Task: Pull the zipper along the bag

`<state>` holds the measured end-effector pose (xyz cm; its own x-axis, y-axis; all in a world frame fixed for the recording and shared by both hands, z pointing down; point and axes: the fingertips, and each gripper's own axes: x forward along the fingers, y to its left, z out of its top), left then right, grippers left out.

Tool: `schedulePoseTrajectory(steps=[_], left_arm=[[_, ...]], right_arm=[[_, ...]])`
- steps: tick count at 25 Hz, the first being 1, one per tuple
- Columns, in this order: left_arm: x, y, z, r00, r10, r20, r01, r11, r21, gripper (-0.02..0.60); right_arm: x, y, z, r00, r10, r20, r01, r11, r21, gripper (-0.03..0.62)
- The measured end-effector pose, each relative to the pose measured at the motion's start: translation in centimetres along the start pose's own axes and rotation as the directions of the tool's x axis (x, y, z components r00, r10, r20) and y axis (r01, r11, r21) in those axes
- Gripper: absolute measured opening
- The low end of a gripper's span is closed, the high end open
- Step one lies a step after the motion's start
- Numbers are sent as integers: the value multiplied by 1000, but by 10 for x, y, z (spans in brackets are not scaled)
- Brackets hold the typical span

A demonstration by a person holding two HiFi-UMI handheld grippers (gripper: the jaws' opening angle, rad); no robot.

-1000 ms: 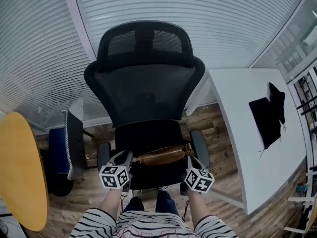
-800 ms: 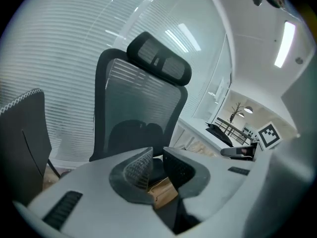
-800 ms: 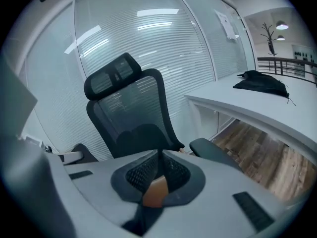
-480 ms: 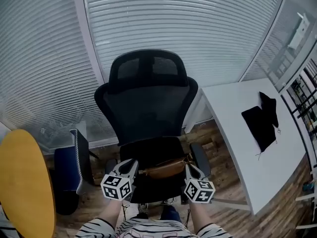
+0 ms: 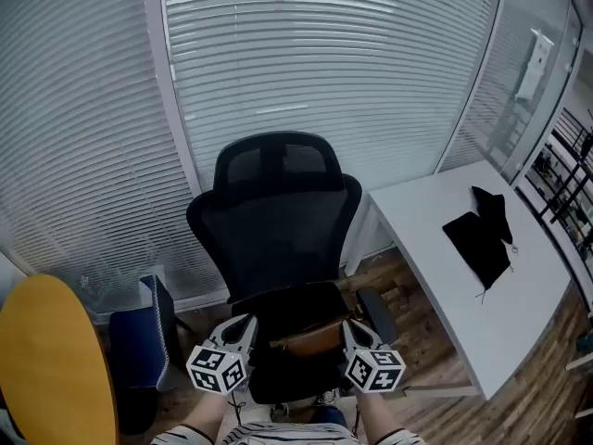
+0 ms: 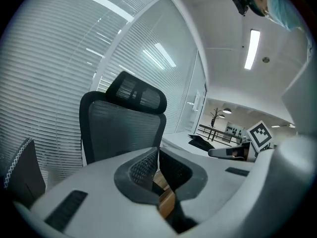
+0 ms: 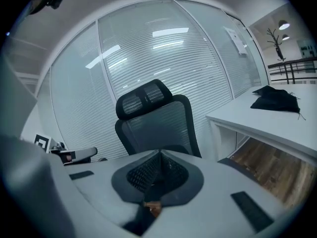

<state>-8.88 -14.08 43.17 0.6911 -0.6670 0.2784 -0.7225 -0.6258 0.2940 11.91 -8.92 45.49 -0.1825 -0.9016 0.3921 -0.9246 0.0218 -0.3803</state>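
A brown zip bag hangs stretched between my two grippers, above the seat of a black office chair. My left gripper is shut on the bag's left end; its jaws have just closed further, and brown bag shows below the meeting pads. My right gripper is shut on the bag's right end, where a sliver of brown bag shows under its closed pads. The zipper pull itself is hidden.
A white desk with a black cloth stands to the right. At the lower left there is a yellow round table, with a dark blue case beside it. Window blinds close off the back.
Both grippers have lifted together with the bag held between them. The head view has tilted up, so the chair and grippers sit lower in the picture.
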Motion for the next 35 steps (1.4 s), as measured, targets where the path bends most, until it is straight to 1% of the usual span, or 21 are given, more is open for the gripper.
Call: schedulePoseTrajectory(steps=[7,11,21,35], left_arm=[[-13,1,22,1000,-22,21,21,999,45,35],[-17,-1,32,999,-35,31,33,997,67,35],[-23,-3,46,997,-54,56,48,993,107,35],[-15,-11,38,996,-78,36,73,991,114,34]], right_arm=[[-13,26,24,997,17,80,-15,1000,-20,32],[-17,36,31,995,22,101,-19,999,-27,31],[-24,43,33,992,16,128,-12,999,-31,29],[-20,38,29,993,10,119,-7,1000,-24,29]])
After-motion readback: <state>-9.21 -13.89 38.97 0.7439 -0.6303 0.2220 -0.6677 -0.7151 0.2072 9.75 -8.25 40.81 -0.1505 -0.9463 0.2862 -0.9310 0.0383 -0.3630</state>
